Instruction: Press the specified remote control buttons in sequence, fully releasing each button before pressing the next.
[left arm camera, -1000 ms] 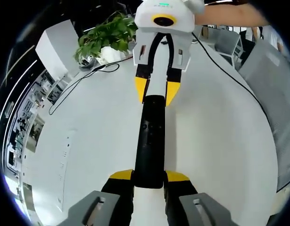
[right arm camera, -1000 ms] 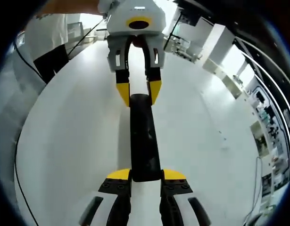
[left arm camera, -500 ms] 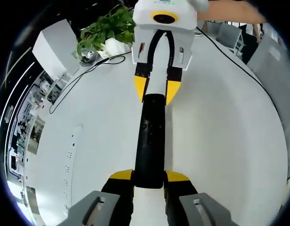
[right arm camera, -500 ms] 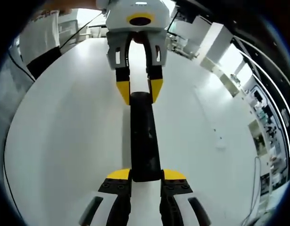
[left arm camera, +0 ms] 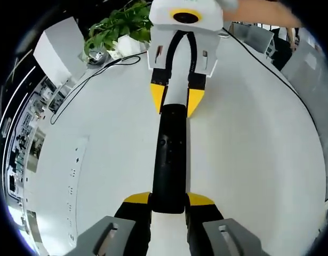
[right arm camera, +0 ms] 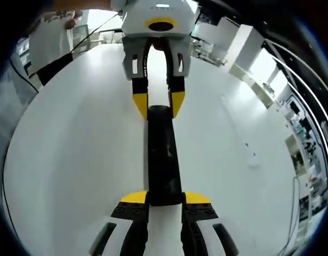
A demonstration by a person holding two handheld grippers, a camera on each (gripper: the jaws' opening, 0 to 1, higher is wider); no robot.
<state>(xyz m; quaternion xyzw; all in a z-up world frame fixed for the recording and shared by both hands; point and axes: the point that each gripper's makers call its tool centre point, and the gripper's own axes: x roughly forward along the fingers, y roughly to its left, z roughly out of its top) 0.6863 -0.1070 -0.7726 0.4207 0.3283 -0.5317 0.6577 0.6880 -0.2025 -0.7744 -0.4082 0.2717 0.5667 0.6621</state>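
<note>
L gripper (left arm camera: 169, 201) is clamped on the near end of the black remote (left arm camera: 170, 154), yellow-tipped jaws tight against both its sides. In the left gripper view the R gripper (left arm camera: 177, 102) comes in from the far side, its yellow tips closed on the remote's far end. The right gripper view gives the same from the opposite end: R gripper (right arm camera: 165, 200) grips the near end of the remote (right arm camera: 162, 160), and the L gripper (right arm camera: 158, 106) pinches the far end. So the remote is held between the two, stretched lengthwise above the white table (left arm camera: 249, 160), buttons facing up; a small round button cluster shows near its middle in the left gripper view.

Vs. 1 s ago: grip unchanged, both ends clamped same as before, remote sits the same between the jaws. Only the background has slid a bit, i.e. cameras moved w/ the hands; the plant and cable sit slightly higher in the left gripper view.

Containers: a white pot (left arm camera: 129, 47) at the table's far left holds a green leafy plant (left arm camera: 116, 29). A black cable (left arm camera: 89, 85) loops across the table near it. White box (left arm camera: 57, 48) stands further left of the plant. A person's arm (left arm camera: 262, 12) shows at far right behind the R gripper.
</note>
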